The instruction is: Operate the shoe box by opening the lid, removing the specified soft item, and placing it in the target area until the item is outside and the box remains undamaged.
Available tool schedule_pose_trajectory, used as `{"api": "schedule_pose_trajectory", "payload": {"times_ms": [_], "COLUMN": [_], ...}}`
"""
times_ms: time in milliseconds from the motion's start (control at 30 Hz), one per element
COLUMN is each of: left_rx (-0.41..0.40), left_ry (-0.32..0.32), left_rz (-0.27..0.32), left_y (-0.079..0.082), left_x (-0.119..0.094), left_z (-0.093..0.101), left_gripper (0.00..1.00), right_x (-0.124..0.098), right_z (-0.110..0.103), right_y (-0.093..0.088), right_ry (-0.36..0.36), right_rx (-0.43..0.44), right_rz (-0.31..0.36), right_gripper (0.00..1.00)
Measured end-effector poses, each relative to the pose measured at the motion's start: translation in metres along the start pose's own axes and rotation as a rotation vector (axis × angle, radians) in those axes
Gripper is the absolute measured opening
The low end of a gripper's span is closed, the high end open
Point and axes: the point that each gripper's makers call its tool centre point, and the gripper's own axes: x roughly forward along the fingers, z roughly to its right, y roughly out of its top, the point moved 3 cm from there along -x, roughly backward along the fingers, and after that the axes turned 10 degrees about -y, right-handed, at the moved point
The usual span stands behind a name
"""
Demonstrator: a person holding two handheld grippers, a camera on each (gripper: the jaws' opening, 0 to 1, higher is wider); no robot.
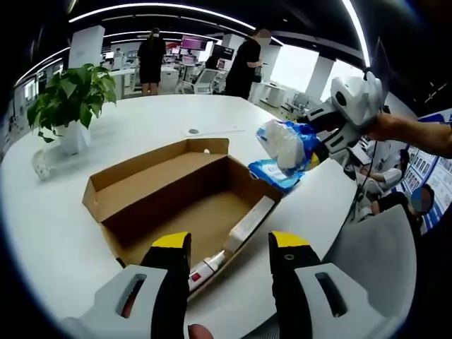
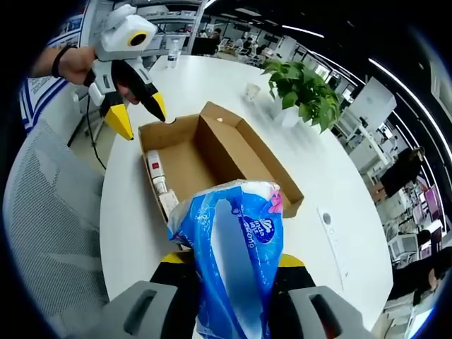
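Observation:
The brown cardboard shoe box (image 1: 176, 194) lies open on the white table (image 1: 63, 233), its lid folded back flat beside the base. My right gripper (image 2: 232, 260) is shut on a soft blue-and-white plastic pack (image 2: 233, 240), held in the air above the box's end. From the left gripper view, that right gripper (image 1: 316, 136) and the pack (image 1: 288, 143) hang just past the box's far right corner. My left gripper (image 1: 229, 244) stands open at the box's near edge, nothing between its jaws. In the right gripper view, the left gripper (image 2: 140, 118) hovers open by the box (image 2: 212, 152).
Small white cartons with red marks (image 1: 244, 224) lie inside the box base. A potted plant (image 1: 70, 99) stands at the table's far side, with a flat white strip (image 2: 332, 236) nearby. A grey mesh chair (image 2: 49, 226) is at the table edge. People stand in the office behind.

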Motion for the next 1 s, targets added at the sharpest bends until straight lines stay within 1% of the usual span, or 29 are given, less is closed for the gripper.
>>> {"api": "schedule_pose_trajectory", "payload": {"times_ms": [133,200,267,467,633,800,1000], "left_rx": [0.003,0.005,0.006,0.024,0.028,0.026,0.021], "left_ry": [-0.006,-0.009,-0.013,-0.030,-0.038,-0.043,-0.042], "left_rz": [-0.008,-0.008,-0.006,-0.019,-0.030,-0.042,-0.052], "left_y": [0.001,0.003,0.006,0.012,0.012,0.010,0.010], "left_x": [0.004,0.008,0.012,0.022,0.030,0.036,0.042], "left_z": [0.002,0.003,0.005,0.013,0.016,0.019,0.018], "left_gripper": [0.45,0.45,0.45,0.45,0.45,0.45,0.45], "right_x": [-0.005,-0.005,-0.005,-0.010,-0.018,-0.029,-0.037], "right_z": [-0.001,0.000,0.001,0.004,0.008,0.008,0.012], "right_y": [-0.018,-0.027,-0.042,-0.070,-0.098,-0.123,-0.148], "right_ry": [-0.005,-0.010,-0.011,-0.018,-0.025,-0.031,-0.037], "right_rx": [0.015,0.014,0.019,0.041,0.060,0.079,0.092], "right_rz": [-0.023,-0.036,-0.052,-0.081,-0.113,-0.142,-0.173], "right_gripper": [0.33,0.33,0.33,0.33,0.33,0.33,0.34]}}
